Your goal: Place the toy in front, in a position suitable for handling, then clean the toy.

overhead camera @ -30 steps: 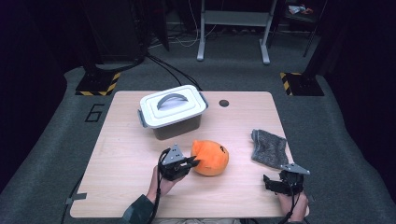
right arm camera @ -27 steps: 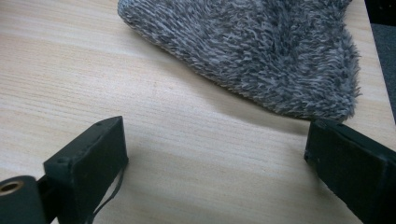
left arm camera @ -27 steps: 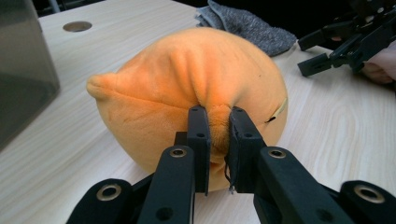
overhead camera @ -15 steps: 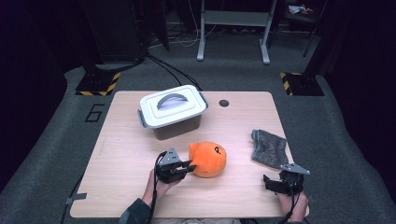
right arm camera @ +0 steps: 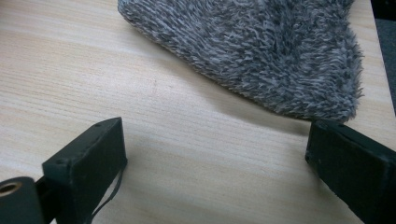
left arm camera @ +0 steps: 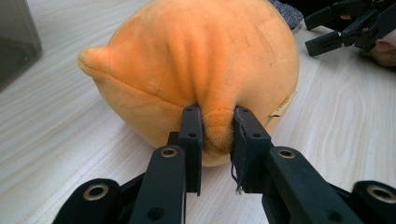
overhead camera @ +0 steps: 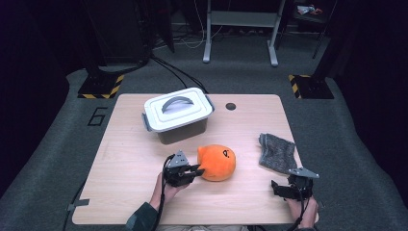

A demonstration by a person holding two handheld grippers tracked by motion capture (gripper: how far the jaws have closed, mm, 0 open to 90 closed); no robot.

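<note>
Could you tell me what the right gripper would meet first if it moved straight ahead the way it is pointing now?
Most likely the grey fuzzy cloth. The right gripper is open over bare table, and the cloth lies just ahead, its near edge close to one of the fingers; the exact gap is hard to judge.

Your left gripper point(overhead camera: 190, 170) is hemmed in ahead by the orange plush point(overhead camera: 217, 162), a fold of it pinched between the jaws. Beyond that, the lidded white box point(overhead camera: 177, 114) blocks the far-left centre of the table point(overhead camera: 125, 192). Bare wood lies open to your left and along the near edge. Between plush and grey fuzzy cloth point(overhead camera: 277, 153) runs a clear lane. Your right gripper point(overhead camera: 284, 188) stands wide, bare wood between the jaws, the cloth just ahead.
</note>
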